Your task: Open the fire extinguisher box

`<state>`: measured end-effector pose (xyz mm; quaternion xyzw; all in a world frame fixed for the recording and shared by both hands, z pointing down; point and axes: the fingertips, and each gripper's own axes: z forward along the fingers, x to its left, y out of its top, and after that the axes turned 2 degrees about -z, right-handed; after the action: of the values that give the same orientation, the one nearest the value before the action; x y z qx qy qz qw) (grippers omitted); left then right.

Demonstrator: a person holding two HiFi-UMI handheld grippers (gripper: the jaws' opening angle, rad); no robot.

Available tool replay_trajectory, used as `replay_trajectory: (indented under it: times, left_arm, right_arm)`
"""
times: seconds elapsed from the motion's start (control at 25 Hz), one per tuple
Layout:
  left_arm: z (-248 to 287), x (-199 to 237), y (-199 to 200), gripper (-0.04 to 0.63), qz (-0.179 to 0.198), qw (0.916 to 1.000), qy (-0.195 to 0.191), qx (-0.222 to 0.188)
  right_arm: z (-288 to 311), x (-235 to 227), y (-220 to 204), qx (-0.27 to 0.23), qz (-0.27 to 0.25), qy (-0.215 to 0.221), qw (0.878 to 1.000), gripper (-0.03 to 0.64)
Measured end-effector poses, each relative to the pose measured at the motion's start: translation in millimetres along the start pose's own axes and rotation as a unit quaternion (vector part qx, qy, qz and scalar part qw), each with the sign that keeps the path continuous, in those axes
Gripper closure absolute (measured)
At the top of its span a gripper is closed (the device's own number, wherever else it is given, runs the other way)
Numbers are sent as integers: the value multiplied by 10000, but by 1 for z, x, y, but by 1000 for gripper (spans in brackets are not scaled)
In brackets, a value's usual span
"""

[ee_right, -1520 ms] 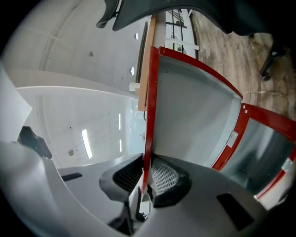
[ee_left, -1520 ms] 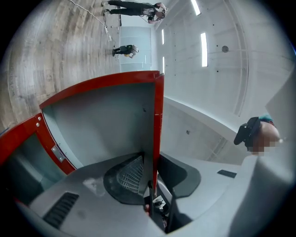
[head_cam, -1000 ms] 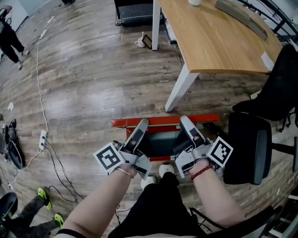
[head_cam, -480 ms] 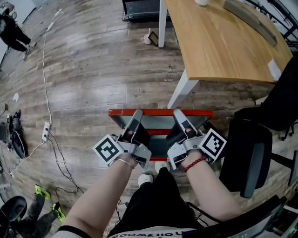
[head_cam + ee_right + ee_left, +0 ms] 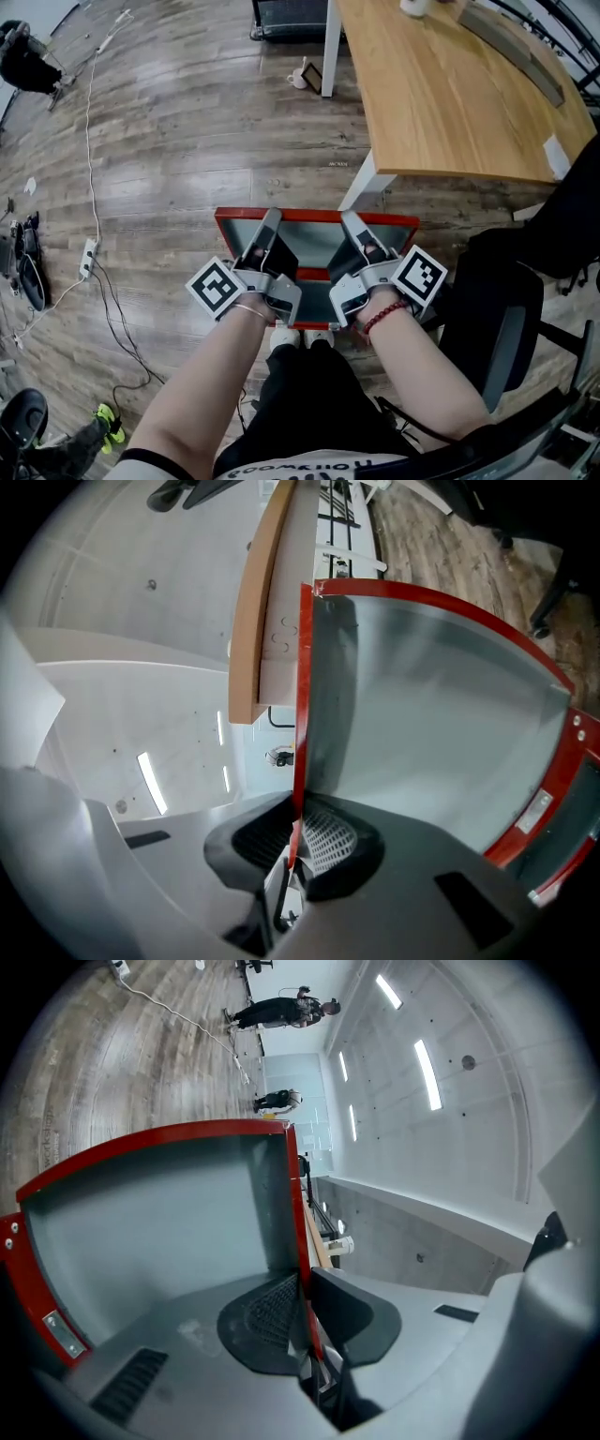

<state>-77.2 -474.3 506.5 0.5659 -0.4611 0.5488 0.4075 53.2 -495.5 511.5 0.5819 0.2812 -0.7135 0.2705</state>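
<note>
since the fire extinguisher box [image 5: 317, 324] sits on the floor [image 5: 169, 169] by the feet [image 5: 302, 338], its red-framed lid [image 5: 314, 215] spans left to right — left gripper [image 5: 268, 225] and right gripper [image 5: 352, 225], jaws just closed narrow, pinch its frame, equally near.

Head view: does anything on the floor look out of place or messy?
Yes. A white cable trails loose across the wooden floor to a power strip at the left, a trip risk. A white cup stands on the floor by the table leg.
</note>
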Motion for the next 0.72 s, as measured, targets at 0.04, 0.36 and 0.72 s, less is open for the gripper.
replay_trajectory:
  times: [0.04,0.36,0.72]
  left_arm:
    - [3,2,1,561,-27,10000,5,-1]
    - [20,20,11,561,-150,9998,160,30]
    - [40,42,20,561,-205,9987,473,-53]
  right_arm:
    - [3,-1,1,-17,22,6,10000,584]
    - [23,-15,9,-366,192,-148,9990,584]
    - [44,-31,22,-546,237,-274,9979,581]
